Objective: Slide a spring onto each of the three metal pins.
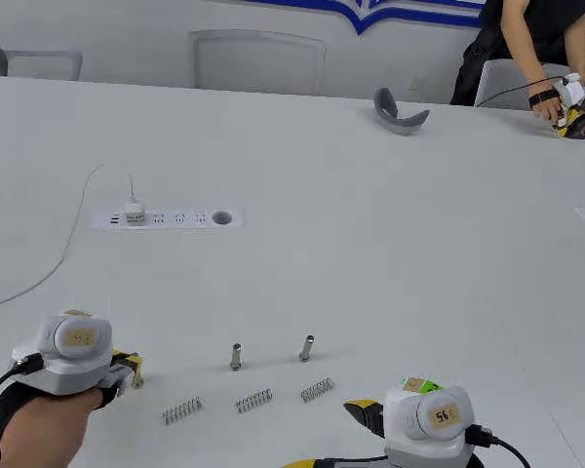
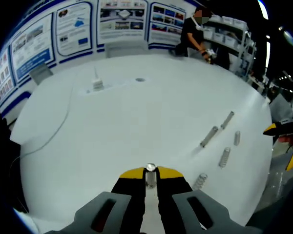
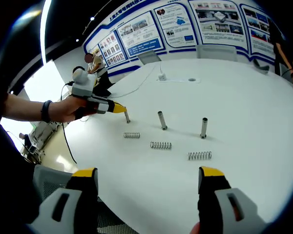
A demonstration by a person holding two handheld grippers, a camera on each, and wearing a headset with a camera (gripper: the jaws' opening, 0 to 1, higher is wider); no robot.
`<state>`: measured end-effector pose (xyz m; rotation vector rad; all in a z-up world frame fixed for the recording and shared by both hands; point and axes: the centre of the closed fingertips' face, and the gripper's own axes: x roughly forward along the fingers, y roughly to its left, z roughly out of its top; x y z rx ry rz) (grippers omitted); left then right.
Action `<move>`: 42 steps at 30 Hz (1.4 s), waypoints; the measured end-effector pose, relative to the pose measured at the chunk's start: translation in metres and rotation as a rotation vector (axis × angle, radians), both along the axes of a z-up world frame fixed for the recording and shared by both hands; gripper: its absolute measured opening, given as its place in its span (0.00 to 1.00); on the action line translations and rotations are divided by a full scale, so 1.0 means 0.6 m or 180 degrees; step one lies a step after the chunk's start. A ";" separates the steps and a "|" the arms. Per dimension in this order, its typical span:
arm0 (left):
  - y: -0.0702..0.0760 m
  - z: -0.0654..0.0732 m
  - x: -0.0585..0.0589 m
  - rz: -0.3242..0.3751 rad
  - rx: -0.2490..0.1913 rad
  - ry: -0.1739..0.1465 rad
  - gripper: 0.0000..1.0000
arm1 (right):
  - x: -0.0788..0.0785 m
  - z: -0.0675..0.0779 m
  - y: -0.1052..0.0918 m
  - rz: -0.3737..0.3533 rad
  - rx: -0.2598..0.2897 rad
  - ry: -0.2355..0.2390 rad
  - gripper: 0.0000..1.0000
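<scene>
Three short metal pins stand in a row near the table's front edge: the left pin (image 3: 127, 116), the middle pin (image 1: 236, 356) and the right pin (image 1: 306, 347). In front of them lie three springs (image 1: 182, 410) (image 1: 254, 400) (image 1: 317, 390), loose on the table. My left gripper (image 2: 150, 173) is shut on the left pin (image 2: 150, 177), which stands on the table; in the head view this gripper (image 1: 135, 369) is at the lower left. My right gripper (image 3: 146, 175) is open and holds nothing, a little short of the springs (image 3: 160, 145), and it shows at the bottom of the head view (image 1: 331, 437).
A white power strip (image 1: 166, 218) with a plug and a thin cable lies further back on the white table (image 1: 370, 244). A grey curved object (image 1: 400, 112) rests at the far edge. A person (image 1: 531, 44) works at the far right corner. Chairs stand behind the table.
</scene>
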<state>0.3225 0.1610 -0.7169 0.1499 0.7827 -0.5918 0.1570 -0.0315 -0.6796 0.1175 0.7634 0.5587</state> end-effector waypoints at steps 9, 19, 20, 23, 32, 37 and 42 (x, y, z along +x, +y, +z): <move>-0.019 -0.005 0.003 -0.0049 -0.0031 -0.0022 0.07 | -0.001 0.000 -0.003 -0.0011 -0.0003 0.0006 0.86; -0.044 -0.003 -0.001 -0.0137 -0.0056 -0.0029 0.07 | -0.003 -0.004 -0.004 -0.0021 0.0006 0.0027 0.85; -0.046 -0.002 -0.002 -0.0147 -0.0065 -0.0030 0.07 | -0.002 -0.004 -0.004 -0.0021 0.0008 0.0024 0.85; -0.053 0.002 -0.010 -0.0184 -0.0050 -0.0029 0.07 | -0.002 -0.004 -0.004 -0.0017 0.0012 0.0028 0.85; -0.053 -0.001 -0.009 -0.0287 0.0044 -0.0096 0.07 | -0.003 -0.006 -0.003 -0.0014 0.0019 0.0031 0.85; -0.054 -0.003 -0.009 -0.0320 0.0081 -0.0114 0.07 | -0.002 -0.006 -0.002 -0.0012 0.0026 0.0031 0.85; -0.055 -0.006 -0.010 -0.0337 0.0067 -0.0072 0.08 | -0.003 -0.006 -0.001 -0.0011 0.0030 0.0030 0.85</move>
